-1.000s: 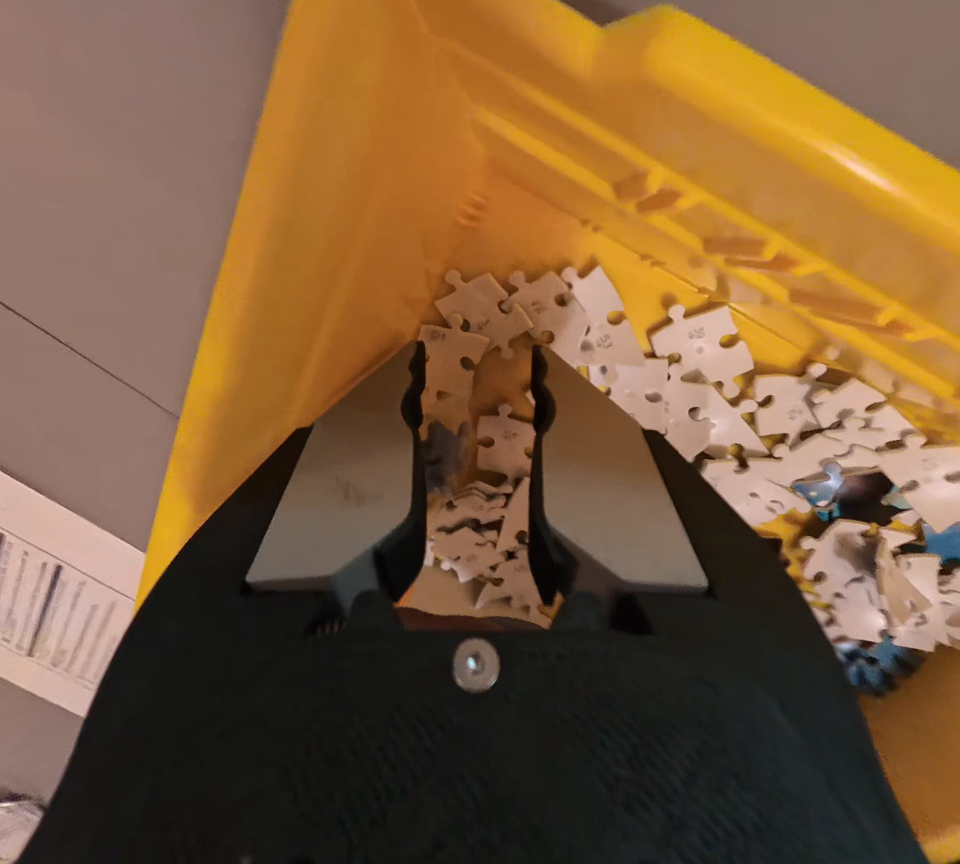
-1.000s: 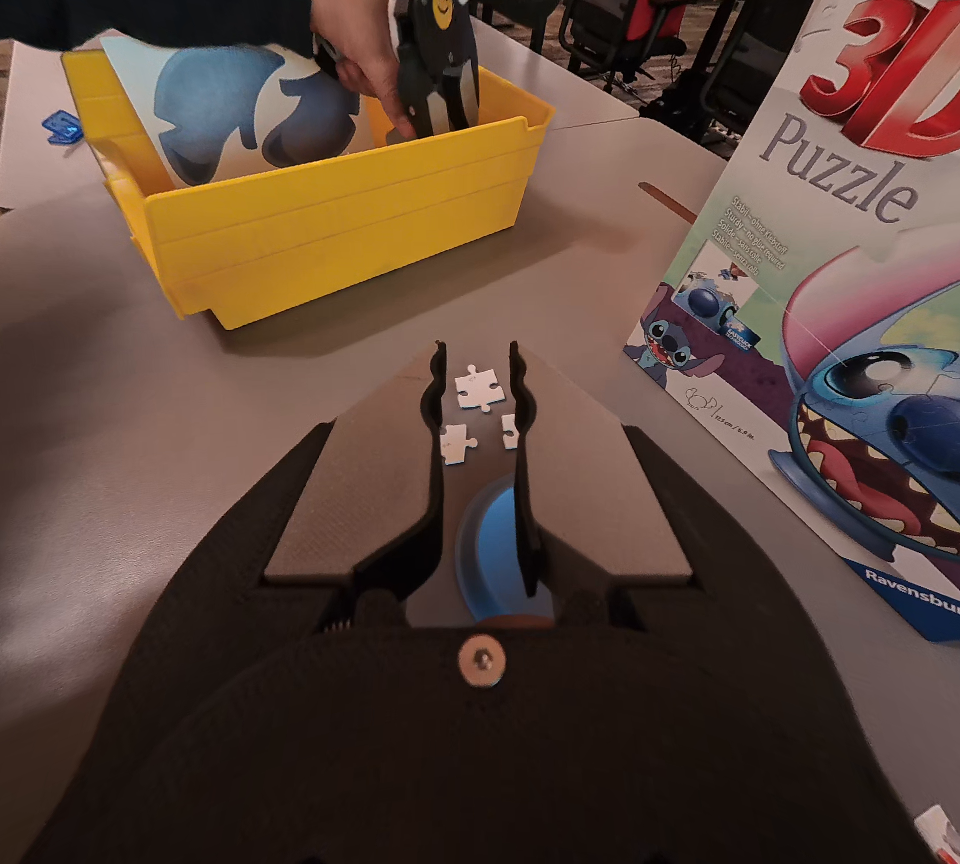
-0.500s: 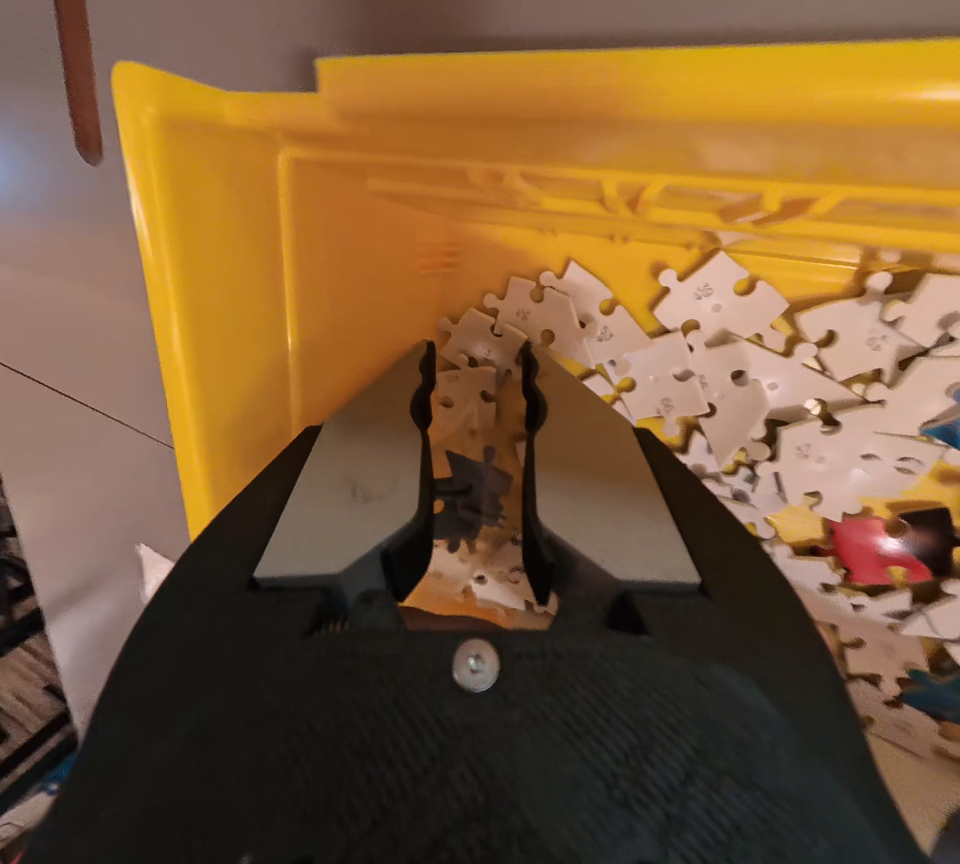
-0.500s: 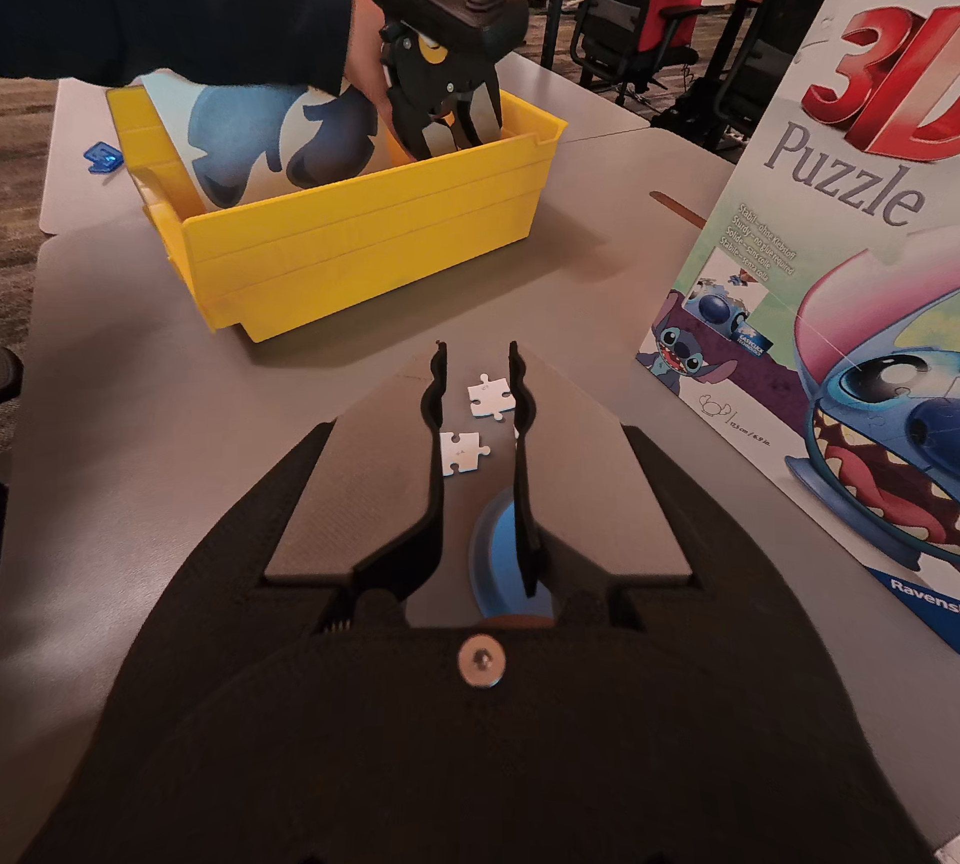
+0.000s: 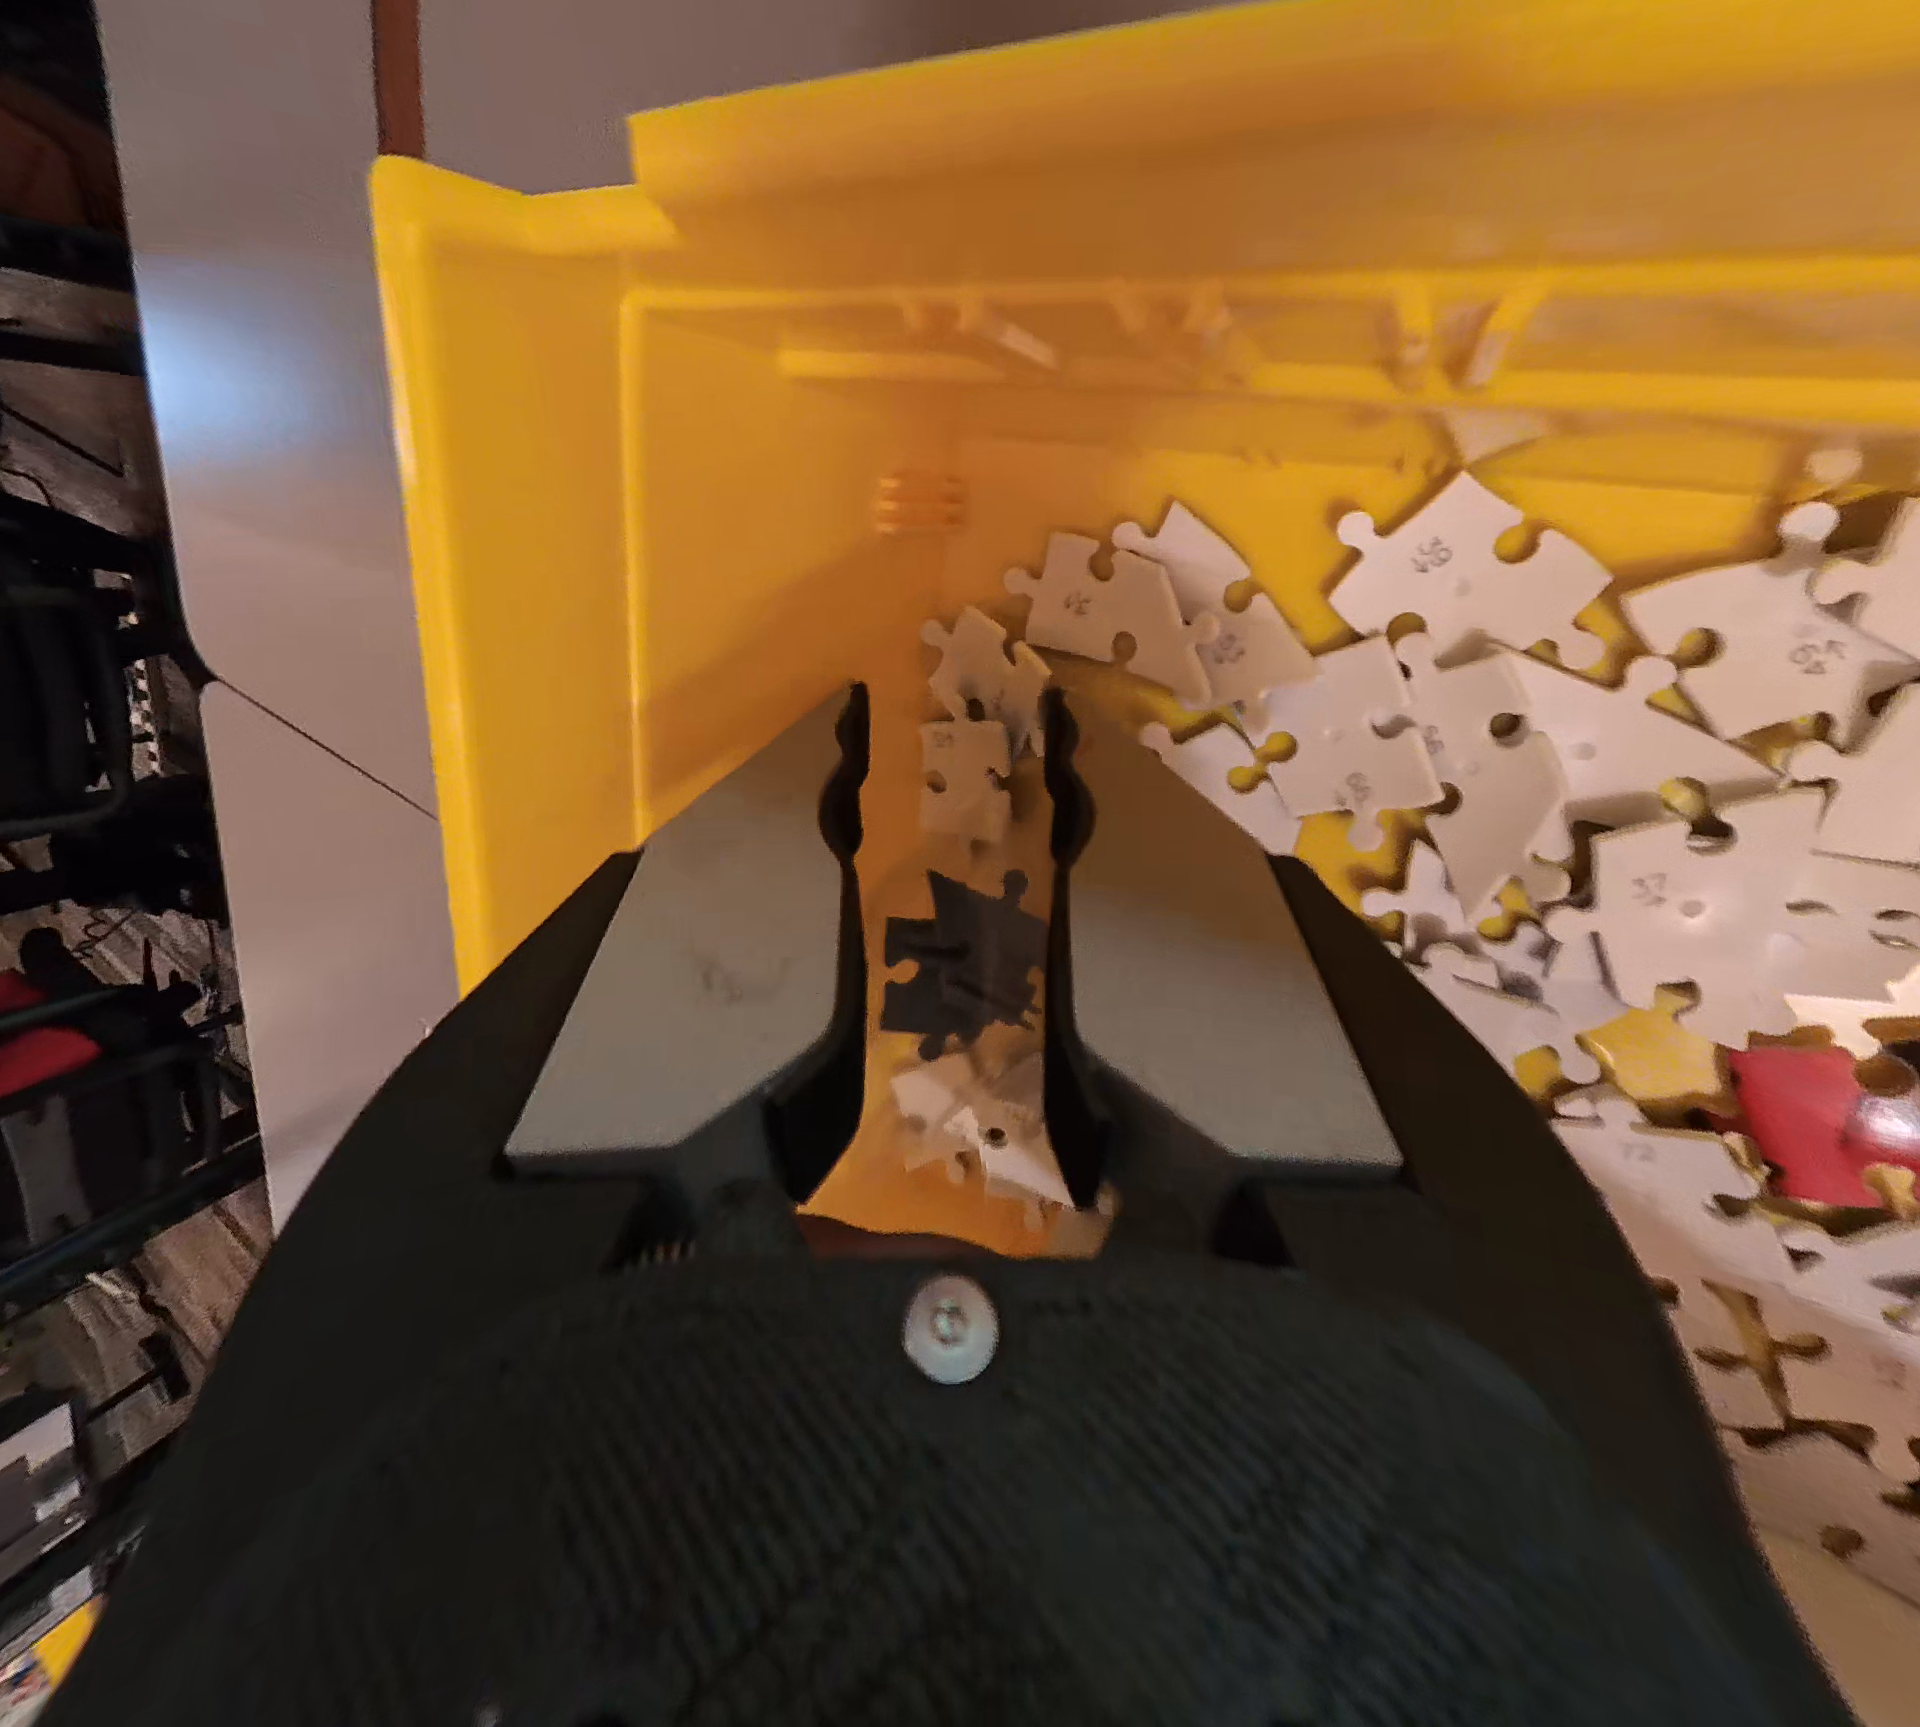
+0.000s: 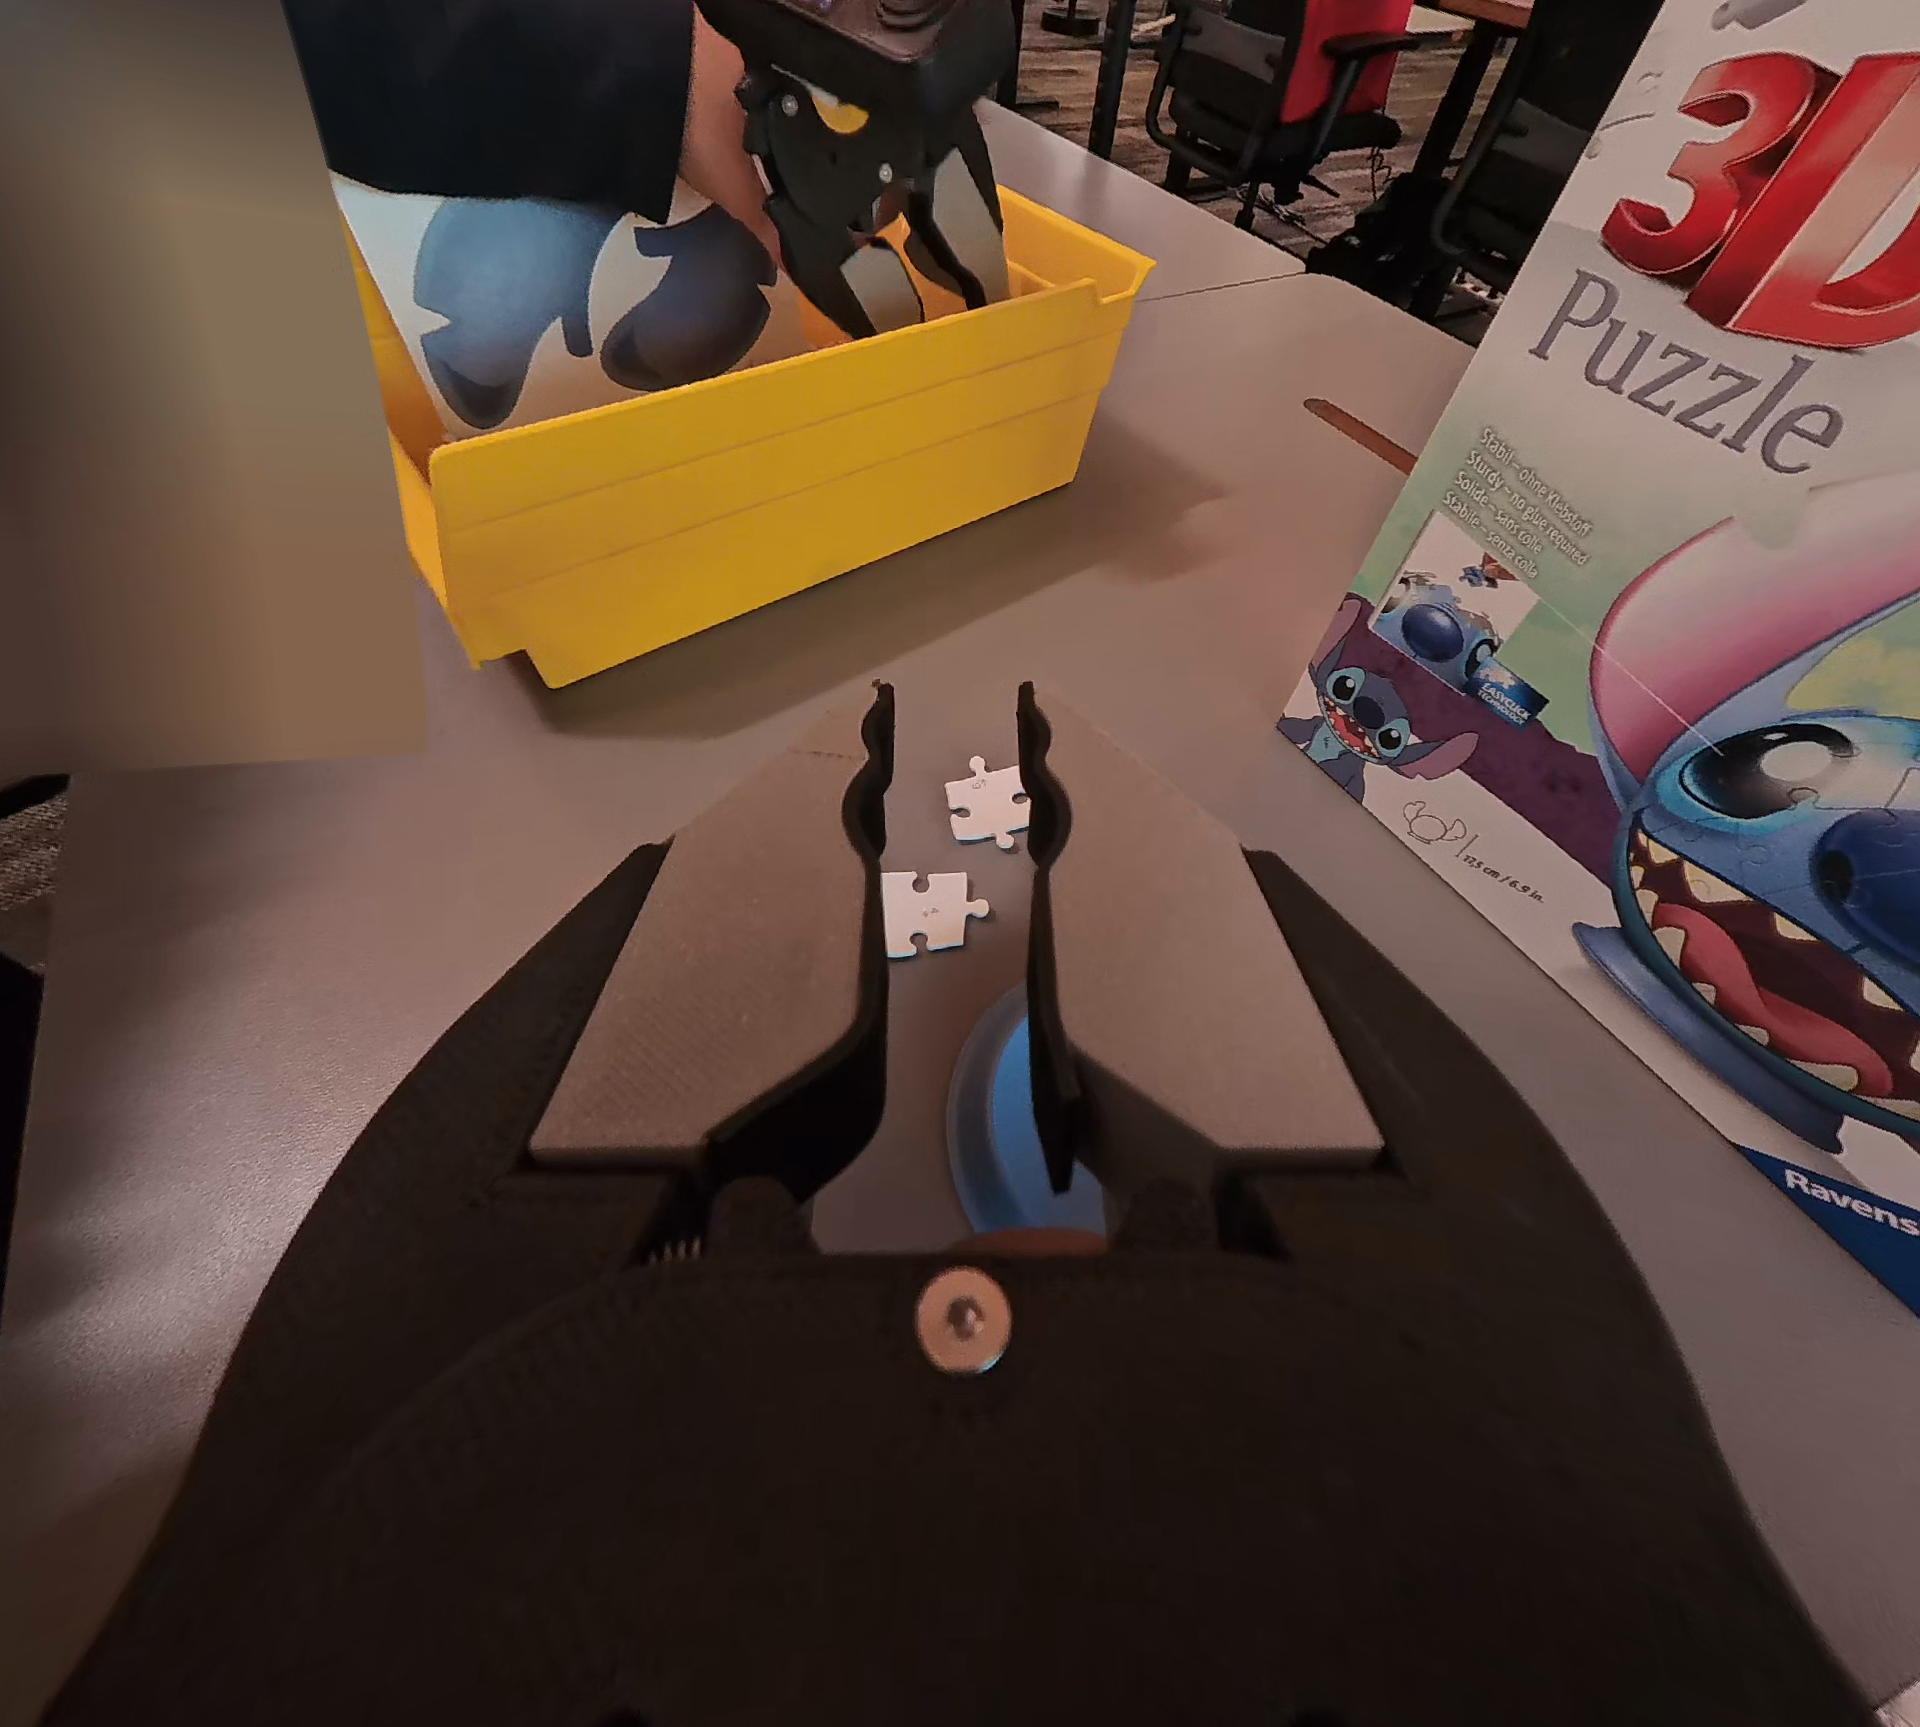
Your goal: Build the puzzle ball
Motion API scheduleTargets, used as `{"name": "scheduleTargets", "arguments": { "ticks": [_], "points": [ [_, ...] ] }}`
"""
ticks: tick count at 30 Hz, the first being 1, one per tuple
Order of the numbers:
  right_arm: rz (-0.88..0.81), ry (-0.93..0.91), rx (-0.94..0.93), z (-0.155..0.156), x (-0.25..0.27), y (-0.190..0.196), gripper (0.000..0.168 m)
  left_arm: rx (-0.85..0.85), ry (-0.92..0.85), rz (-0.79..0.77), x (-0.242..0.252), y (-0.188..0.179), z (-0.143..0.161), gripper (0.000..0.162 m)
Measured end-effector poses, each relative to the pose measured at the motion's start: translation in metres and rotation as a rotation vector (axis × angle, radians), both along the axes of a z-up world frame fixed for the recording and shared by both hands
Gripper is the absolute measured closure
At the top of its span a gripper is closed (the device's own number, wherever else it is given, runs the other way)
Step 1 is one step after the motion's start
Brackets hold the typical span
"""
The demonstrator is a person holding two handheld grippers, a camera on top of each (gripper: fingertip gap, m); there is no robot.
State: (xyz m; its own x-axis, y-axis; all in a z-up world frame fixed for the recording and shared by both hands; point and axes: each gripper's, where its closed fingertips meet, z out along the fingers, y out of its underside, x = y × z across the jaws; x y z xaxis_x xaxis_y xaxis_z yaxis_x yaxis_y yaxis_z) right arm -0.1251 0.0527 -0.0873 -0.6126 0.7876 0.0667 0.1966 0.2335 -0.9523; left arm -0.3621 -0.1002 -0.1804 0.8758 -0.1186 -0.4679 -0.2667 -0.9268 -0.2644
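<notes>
While your left gripper (image 5: 951, 727) hangs inside the yellow bin (image 5: 1143, 150), near its corner, its jaws stand apart and hold nothing. Loose puzzle pieces (image 5: 1455, 742) cover the bin floor, most lying pale side up; one dark piece (image 5: 961, 960) lies between the fingers, untouched. A red piece (image 5: 1797, 1127) shows at the right edge.

Your right gripper (image 6: 951, 711) hovers over the grey table (image 6: 1195, 597), jaws released and empty. Two white pieces (image 6: 987, 804) lie on the table between its fingers, just apart from each other. A blue curved part (image 6: 997, 1116) sits closer in, partly hidden by the right finger. The puzzle box (image 6: 1662, 586) stands upright to the right. A printed sheet (image 6: 540, 306) leans inside the bin beside your left gripper.
</notes>
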Motion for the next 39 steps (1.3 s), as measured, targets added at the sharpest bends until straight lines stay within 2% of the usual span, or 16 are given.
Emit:
{"name": "scheduleTargets", "arguments": {
  "ticks": [3, 5, 7, 9, 13, 15, 17, 26, 31, 35, 37, 39],
  "points": [
    [0.001, 0.001, 0.004, 0.000, 0.000, -0.001, 0.148, 0.047, 0.019, 0.007, -0.003, 0.003, 0.007, 0.140],
    [0.001, 0.002, 0.005, 0.000, 0.000, -0.001, 0.149, 0.077, 0.078, 0.033, -0.013, 0.004, 0.014, 0.157],
    [0.000, 0.004, 0.004, 0.001, 0.000, 0.000, 0.148, 0.067, 0.076, 0.045, -0.017, 0.002, 0.011, 0.162],
    [-0.002, 0.005, 0.003, 0.001, 0.001, 0.000, 0.149, 0.063, 0.027, 0.050, -0.013, 0.001, 0.003, 0.154],
    [-0.001, 0.005, -0.002, 0.002, 0.001, 0.001, 0.148, 0.062, -0.009, 0.064, -0.010, 0.002, 0.000, 0.149],
    [0.000, 0.004, 0.001, 0.001, 0.001, 0.000, 0.149, 0.034, -0.063, 0.070, -0.004, -0.001, -0.007, 0.138],
    [0.001, 0.008, 0.003, 0.002, 0.002, 0.000, 0.149, 0.009, -0.075, 0.068, -0.002, -0.003, -0.012, 0.133],
    [0.004, 0.012, 0.000, 0.004, 0.003, -0.001, 0.149, 0.015, -0.127, 0.097, 0.004, 0.003, -0.014, 0.142],
    [0.003, 0.016, -0.002, 0.005, 0.003, 0.000, 0.149, 0.045, -0.142, 0.116, 0.004, 0.007, -0.011, 0.127],
    [0.005, 0.016, -0.007, 0.005, 0.004, -0.001, 0.149, 0.058, -0.059, 0.003, 0.007, 0.014, -0.009, 0.122],
    [0.008, 0.013, -0.003, 0.004, 0.004, -0.002, 0.149, 0.055, -0.031, -0.040, 0.007, 0.016, -0.008, 0.124],
    [0.008, 0.010, 0.003, 0.002, 0.003, -0.002, 0.150, 0.036, -0.101, -0.067, 0.013, 0.016, -0.013, 0.138]
  ]
}}
